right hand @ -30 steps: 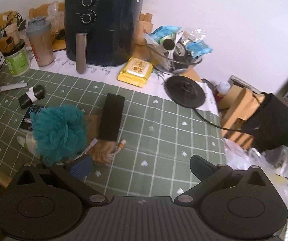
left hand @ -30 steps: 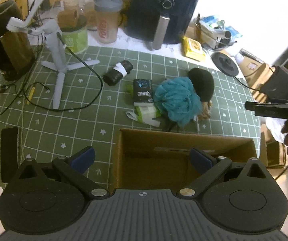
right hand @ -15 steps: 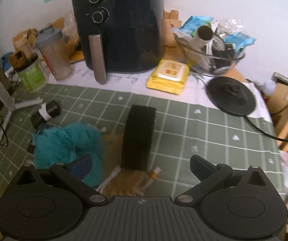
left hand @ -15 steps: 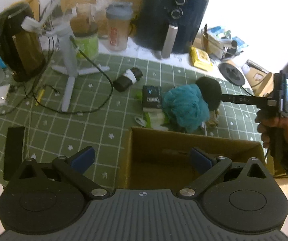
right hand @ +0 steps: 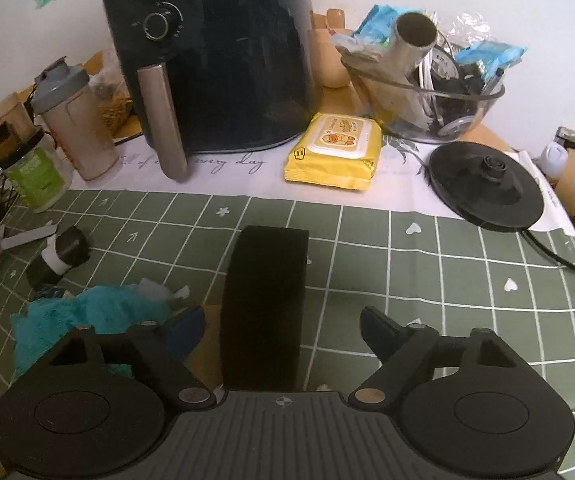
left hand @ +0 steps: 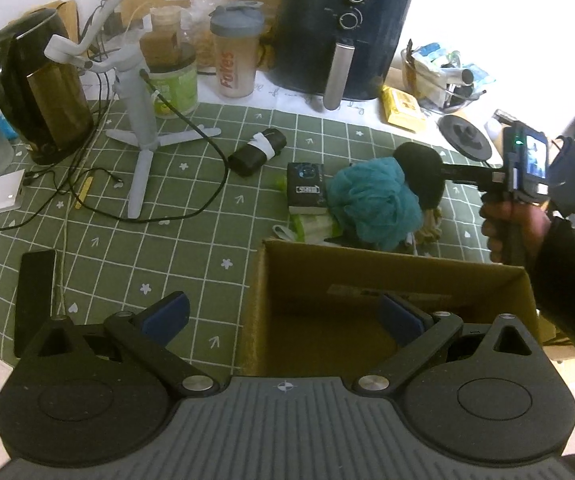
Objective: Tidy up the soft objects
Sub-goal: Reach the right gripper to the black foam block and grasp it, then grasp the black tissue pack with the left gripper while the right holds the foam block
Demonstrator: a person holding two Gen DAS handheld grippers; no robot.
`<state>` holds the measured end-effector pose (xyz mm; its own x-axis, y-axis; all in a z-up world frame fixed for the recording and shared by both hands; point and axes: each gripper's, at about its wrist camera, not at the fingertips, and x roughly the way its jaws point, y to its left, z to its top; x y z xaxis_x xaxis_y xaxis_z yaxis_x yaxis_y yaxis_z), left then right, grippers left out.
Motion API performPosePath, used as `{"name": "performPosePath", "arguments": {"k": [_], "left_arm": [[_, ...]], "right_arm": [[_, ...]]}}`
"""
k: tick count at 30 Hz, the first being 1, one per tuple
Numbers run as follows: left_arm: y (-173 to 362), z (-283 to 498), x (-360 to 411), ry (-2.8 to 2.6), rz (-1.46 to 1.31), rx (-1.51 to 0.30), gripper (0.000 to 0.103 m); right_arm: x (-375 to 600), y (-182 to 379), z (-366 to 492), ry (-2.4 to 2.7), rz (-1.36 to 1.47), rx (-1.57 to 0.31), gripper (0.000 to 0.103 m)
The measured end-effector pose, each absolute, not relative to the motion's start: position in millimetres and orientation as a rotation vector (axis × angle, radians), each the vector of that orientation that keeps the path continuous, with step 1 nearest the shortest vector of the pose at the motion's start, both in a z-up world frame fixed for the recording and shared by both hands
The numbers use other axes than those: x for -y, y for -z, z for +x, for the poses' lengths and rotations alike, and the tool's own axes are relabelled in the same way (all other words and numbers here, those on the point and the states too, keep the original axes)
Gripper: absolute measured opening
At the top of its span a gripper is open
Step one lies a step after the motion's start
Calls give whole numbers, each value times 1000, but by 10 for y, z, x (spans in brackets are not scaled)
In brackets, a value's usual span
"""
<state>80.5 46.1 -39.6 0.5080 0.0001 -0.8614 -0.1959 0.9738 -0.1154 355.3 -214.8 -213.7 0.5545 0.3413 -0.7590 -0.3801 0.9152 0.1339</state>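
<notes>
A black sponge (right hand: 265, 304) stands on edge on the green checked cloth, leaning on a teal bath loofah (right hand: 87, 316). My right gripper (right hand: 280, 330) straddles the sponge. Its jaws are closing, and gaps still show between both pads and the sponge. In the left wrist view the sponge (left hand: 421, 178) and the loofah (left hand: 371, 204) lie just behind an open cardboard box (left hand: 407, 280). A hand (left hand: 511, 216) holds the right gripper beside them. My left gripper (left hand: 281, 314) hangs open and holds nothing, one finger inside the box and one outside its left wall.
A small dark box (left hand: 305, 192), a green-white packet (left hand: 315, 226) and a black roll with a white band (left hand: 257, 152) lie near the loofah. Behind stand an air fryer (right hand: 215, 60), a shaker bottle (left hand: 235, 60), a kettle (left hand: 43, 92), a tripod (left hand: 143, 120) with cables, and yellow wipes (right hand: 335, 152).
The right gripper came down and forward over the black sponge, which now sits between its narrowing jaws. The left gripper barely moved.
</notes>
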Motion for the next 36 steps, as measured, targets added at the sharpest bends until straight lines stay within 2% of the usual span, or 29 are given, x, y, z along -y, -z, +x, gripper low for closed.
{"name": "performPosePath", "arguments": {"k": [3, 6, 7, 8, 36], "left_arm": [[346, 789, -457, -122, -209, -1006, 103], [314, 803, -442, -118, -193, -995, 103], [307, 809, -439, -116, -189, -992, 103], [304, 817, -434, -110, -187, -991, 103], [241, 1357, -556, 0, -118, -967, 103]], "right_arm": [[2121, 2159, 3587, -430, -47, -880, 71], [2103, 2176, 3628, -446, -43, -881, 58], [2096, 2180, 3636, -460, -42, -887, 50], [2082, 2185, 3649, -470, -47, -896, 47], [2387, 1348, 2943, -540, -87, -773, 44]]}}
